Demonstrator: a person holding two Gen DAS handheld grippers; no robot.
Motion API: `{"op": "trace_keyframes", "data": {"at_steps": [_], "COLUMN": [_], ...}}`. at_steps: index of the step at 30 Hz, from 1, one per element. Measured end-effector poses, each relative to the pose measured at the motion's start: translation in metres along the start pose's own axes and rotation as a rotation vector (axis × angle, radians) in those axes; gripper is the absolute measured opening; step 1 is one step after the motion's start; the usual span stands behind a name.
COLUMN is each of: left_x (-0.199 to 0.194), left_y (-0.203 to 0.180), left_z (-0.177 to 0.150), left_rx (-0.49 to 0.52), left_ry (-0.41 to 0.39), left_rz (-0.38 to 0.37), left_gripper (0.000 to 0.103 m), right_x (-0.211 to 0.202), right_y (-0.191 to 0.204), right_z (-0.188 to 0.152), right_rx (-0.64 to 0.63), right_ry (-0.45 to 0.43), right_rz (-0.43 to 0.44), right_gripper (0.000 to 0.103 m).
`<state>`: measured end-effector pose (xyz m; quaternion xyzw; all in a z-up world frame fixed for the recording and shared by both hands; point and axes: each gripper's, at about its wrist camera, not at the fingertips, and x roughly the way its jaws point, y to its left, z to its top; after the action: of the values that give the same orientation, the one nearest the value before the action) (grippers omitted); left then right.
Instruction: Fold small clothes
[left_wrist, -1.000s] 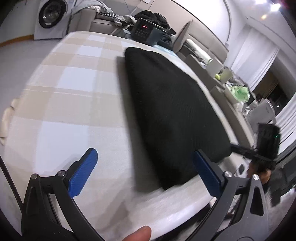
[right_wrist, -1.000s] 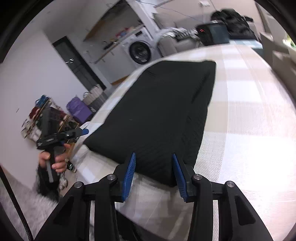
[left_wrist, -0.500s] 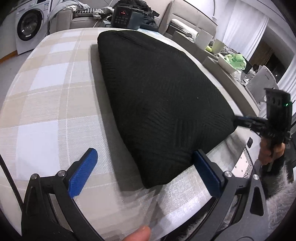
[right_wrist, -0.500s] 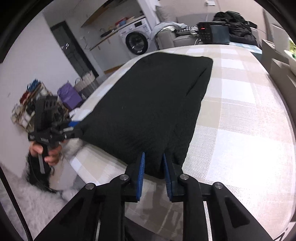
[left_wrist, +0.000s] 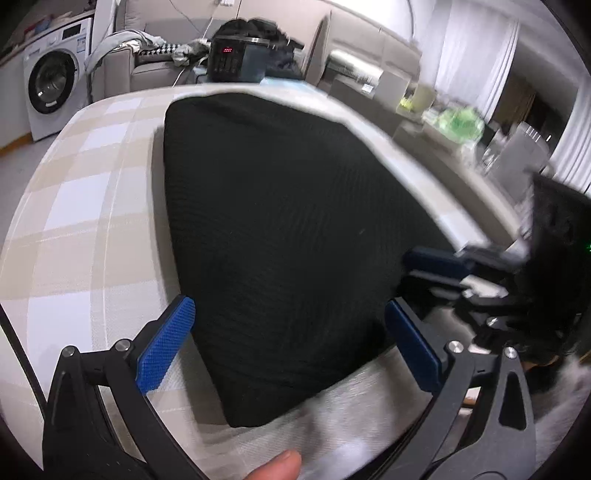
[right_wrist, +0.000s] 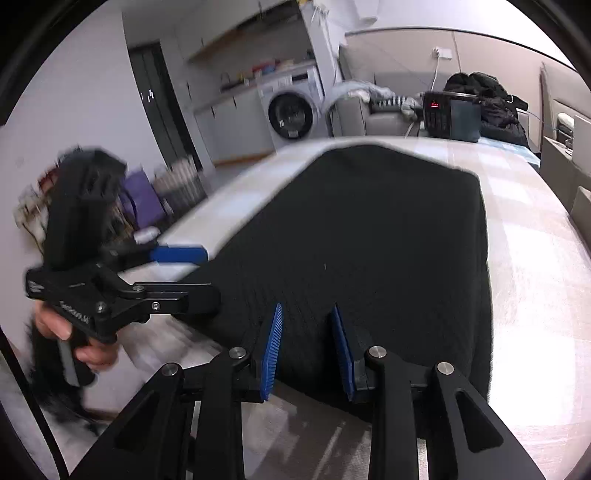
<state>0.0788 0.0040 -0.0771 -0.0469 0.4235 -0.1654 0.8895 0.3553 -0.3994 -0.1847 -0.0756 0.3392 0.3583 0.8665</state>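
One black knit garment (left_wrist: 288, 236), folded into a long slab, lies on the one table under a beige-and-white checked tablecloth (left_wrist: 85, 206). Its long axis runs from the near table edge toward the far end, where a dark box with a red display (left_wrist: 236, 61) stands beyond it. The far end of the garment is square-cut; the near end narrows to a corner by the table edge.

Two grippers, both with blue pads. The left gripper (left_wrist: 291, 343) has its fingers spread wide, straddling the garment's near corner, one pad just beside each flank; it grips nothing. The right gripper (right_wrist: 308, 347) has its fingers drawn in to a narrow gap at the garment's near edge; black fabric lies between the pads, but whether they pinch it I cannot tell.

From the right wrist view, the left gripper (right_wrist: 184, 273) sits at the garment's other near corner, a hand (right_wrist: 74, 339) round its handle.

Beyond the garment's far end: one washing machine (right_wrist: 291, 110), one grey sofa (left_wrist: 147, 62) heaped with clothes.
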Motion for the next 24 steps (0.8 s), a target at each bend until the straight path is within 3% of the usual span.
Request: {"op": "trace_keyframes", "data": {"at_steps": [2, 9, 14, 18, 24], "left_x": [0.006, -0.001, -0.011, -0.027, -0.018], "left_y": [0.001, 0.023, 0.035, 0.043, 0.058], "left_z": [-0.007, -0.022, -0.026, -0.021, -0.026], "left_rx": [0.020, -0.010, -0.025, -0.060, -0.107], "left_ry": [0.018, 0.035, 0.043, -0.007, 0.008], "left_rz": [0.041, 0.030, 0.039, 0.025, 0.045], "left_gripper": [0.102, 0.102, 0.102, 0.102, 0.102], "right_x": [-0.003, -0.032, -0.037, -0.048, -0.026], "right_y": [0.002, -0.016, -0.032, -0.039, -0.049], "right_z": [-0.006, -0.022, -0.028, -0.018, -0.014], "right_rx": [-0.057, -0.093, -0.062, -0.009, 0.041], "right_ry": [0.008, 0.044, 0.059, 0.022, 0.049], "right_rz": [-0.038, -0.094, -0.078, -0.074, -0.124], "right_gripper": [0.028, 0.027, 0.027, 0.027, 0.027]}}
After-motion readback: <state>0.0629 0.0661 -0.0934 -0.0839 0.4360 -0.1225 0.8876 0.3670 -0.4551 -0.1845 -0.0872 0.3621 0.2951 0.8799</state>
